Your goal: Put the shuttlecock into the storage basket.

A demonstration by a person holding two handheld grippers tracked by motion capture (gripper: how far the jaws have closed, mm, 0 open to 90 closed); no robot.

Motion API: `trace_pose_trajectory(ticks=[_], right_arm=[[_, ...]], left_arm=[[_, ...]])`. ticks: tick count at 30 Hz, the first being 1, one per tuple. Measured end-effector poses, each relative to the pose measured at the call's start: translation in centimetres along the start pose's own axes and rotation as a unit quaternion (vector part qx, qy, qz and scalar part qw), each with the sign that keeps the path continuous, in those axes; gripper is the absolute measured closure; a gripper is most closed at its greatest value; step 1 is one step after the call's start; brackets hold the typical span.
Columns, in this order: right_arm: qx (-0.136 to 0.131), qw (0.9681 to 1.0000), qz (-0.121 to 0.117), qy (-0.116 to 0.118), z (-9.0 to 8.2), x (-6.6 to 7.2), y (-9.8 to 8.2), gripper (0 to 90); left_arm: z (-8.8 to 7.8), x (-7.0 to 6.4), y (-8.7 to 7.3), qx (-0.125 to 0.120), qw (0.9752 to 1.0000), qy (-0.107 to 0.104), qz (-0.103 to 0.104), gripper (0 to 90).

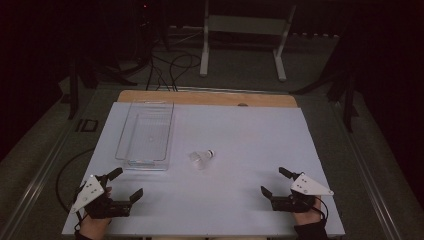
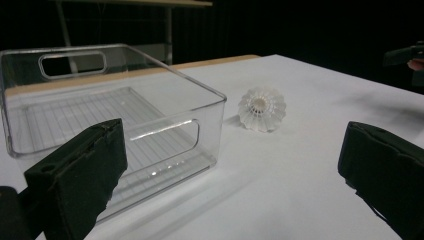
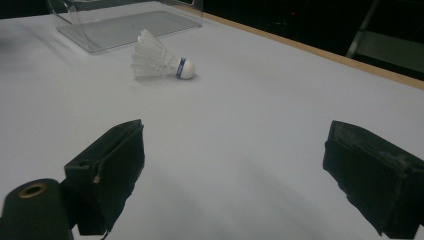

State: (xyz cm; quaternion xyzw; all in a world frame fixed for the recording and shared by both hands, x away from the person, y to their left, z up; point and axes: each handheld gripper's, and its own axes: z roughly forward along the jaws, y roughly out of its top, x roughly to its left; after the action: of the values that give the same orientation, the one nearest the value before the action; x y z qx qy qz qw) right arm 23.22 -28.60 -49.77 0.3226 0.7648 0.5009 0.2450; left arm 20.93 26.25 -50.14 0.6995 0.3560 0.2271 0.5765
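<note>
From above, the shuttlecock (image 1: 202,158) lay on its side near the middle of the white table (image 1: 240,200), just to the right of the near end of the clear bin (image 1: 146,132). The left gripper (image 1: 122,185) rested at the near left corner and the right gripper (image 1: 276,182) at the near right; both had their jaws spread wide with nothing between them.

The left gripper view looked into the feathered skirt of the shuttlecock (image 2: 261,109), so the cork was hidden there. It showed what the high view hardly did: the handle cut-outs in the end walls of the bin (image 2: 100,125) and the ribbed floor inside it. The shuttlecock sat apart from the bin's near corner, not touching it. A dark piece of the other gripper showed at the right edge.

The right gripper view gave the shuttlecock (image 3: 160,62) in profile, with its white cork and blue band pointing right, away from the bin (image 3: 125,22) behind it.

The bin ran lengthwise toward the far side, where a strip of wooden edge (image 1: 207,97) showed beyond the white surface. Bare table lay between each gripper and the shuttlecock, and the whole right half of the surface was open. Both grippers sat near the front edge, the left one also close to the left edge.
</note>
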Motion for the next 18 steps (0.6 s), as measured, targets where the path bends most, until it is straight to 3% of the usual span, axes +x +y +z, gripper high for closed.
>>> trace_pose_trajectory(ticks=[18], right_arm=[[-0.003, 1.0, 0.006, -0.002, -0.33, 0.0, 0.01, 9.8]], left_arm=[[0.13, -0.14, 0.05, 0.01, 0.9999, 0.0, 0.004, 0.1]])
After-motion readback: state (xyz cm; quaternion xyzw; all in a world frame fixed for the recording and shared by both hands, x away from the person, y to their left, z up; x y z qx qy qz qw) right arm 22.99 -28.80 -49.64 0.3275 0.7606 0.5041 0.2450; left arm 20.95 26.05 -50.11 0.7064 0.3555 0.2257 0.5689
